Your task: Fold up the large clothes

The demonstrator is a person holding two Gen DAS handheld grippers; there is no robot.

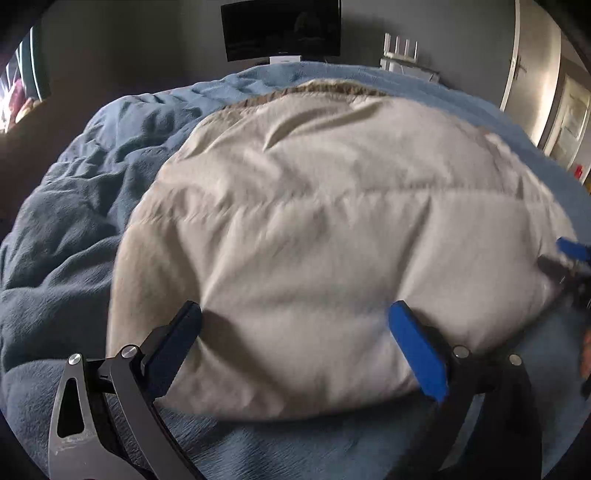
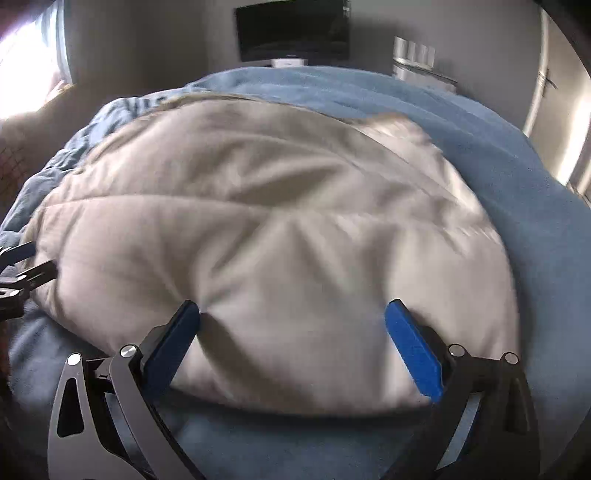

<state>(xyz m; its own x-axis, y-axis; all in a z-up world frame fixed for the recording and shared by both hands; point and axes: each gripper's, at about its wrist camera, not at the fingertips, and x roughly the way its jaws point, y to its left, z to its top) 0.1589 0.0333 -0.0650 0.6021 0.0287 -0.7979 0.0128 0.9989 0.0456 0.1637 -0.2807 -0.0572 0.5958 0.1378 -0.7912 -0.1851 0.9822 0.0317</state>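
Observation:
A large cream quilted coat [image 1: 332,221] with a brown fur trim at its far end lies spread on a blue blanket [image 1: 74,221]. My left gripper [image 1: 295,314] is open, its fingers wide apart over the coat's near edge. The right gripper [image 1: 569,266] shows at the right edge of the left wrist view. In the right wrist view the same coat [image 2: 277,221] fills the middle. My right gripper [image 2: 291,314] is open over the coat's near edge. The left gripper [image 2: 22,266] shows at the left edge, at the coat's side.
The blue blanket [image 2: 517,184] covers the bed around the coat. A dark screen [image 1: 280,29] hangs on the far wall. A white router [image 1: 400,51] stands to its right. A door [image 1: 532,74] is at the far right.

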